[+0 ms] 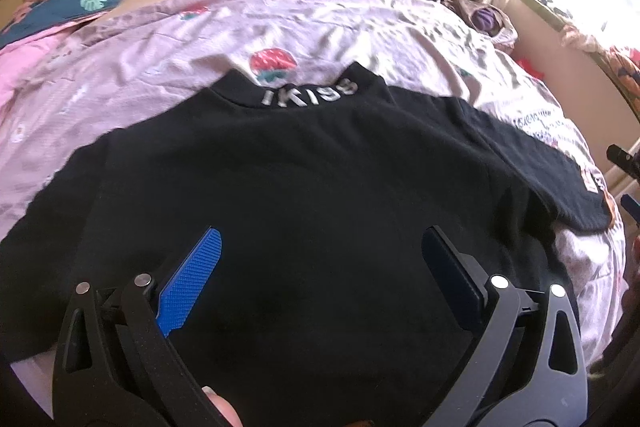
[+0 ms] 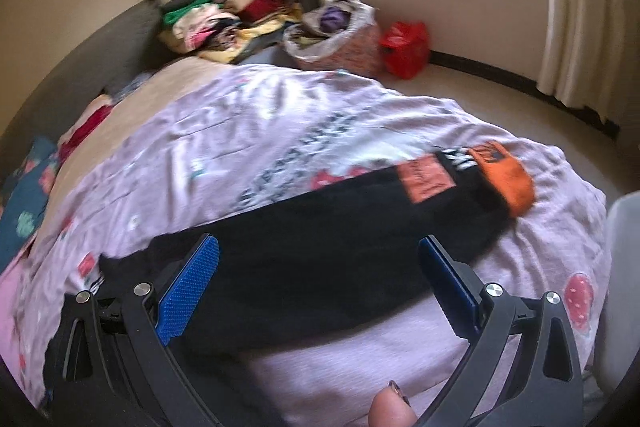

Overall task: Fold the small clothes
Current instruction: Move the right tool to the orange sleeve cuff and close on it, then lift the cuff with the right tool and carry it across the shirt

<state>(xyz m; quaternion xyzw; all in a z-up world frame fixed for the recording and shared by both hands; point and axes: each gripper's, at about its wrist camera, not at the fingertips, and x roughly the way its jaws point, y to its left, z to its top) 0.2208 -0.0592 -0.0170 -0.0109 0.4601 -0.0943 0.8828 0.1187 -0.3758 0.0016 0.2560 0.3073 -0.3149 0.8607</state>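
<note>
We are looking at a black shirt [image 1: 304, 179] lying spread on the bed [image 1: 120, 75], back up, with its collar [image 1: 296, 89] pointing away from us and lettering across the neckband. It is lying flat so that its sides can be folded in; we judge the folding is not yet begun, since both sleeves are lying out to the sides. The right sleeve [image 2: 460, 187] is reaching toward the bed's edge, ending in an orange cuff [image 2: 508, 183] beside an orange patch.

The left tool [image 1: 320, 267] is hovering over the shirt's lower body, its jaws standing wide with nothing between them. The right tool [image 2: 318, 275] is hanging over the sleeve side of the shirt near its lower hem, also spread wide and holding nothing. We take it that each is lining up with its own side of the garment, so both edges can be taken at once. Whether either is touching the cloth, we cannot tell.

The pink quilt under the shirt is wrinkled, which could drag the fabric when lifted. Farther off, a pile of clothes [image 2: 224, 15] is sitting by the headboard, a basket [image 2: 340, 47] and a red bag [image 2: 404, 47] on the floor by the window.
</note>
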